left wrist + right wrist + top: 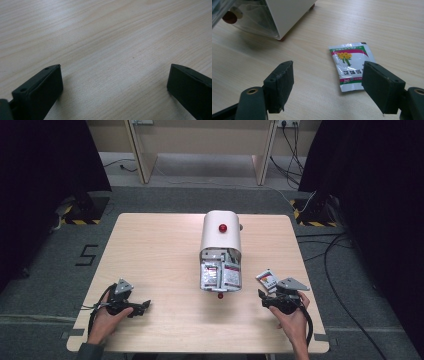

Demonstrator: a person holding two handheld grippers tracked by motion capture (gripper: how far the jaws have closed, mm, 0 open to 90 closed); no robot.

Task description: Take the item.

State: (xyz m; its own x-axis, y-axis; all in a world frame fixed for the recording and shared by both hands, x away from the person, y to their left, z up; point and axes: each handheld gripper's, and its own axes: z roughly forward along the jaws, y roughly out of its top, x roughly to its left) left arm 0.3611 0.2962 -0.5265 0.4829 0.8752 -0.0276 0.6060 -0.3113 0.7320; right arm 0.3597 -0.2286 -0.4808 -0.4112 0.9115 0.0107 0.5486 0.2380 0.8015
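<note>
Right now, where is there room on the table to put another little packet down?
Lots of bare table lies left of the white box, up to the left gripper. The front middle between both grippers is free too. It is crowded on the right, where the packet lies flat by the open right gripper.

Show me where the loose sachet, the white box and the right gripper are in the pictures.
sachet (350, 66), right gripper view, middle of its printed front.
white box (220, 237), high view, its white top face.
right gripper (328, 83), right gripper view, midway between its open jaws.
</note>
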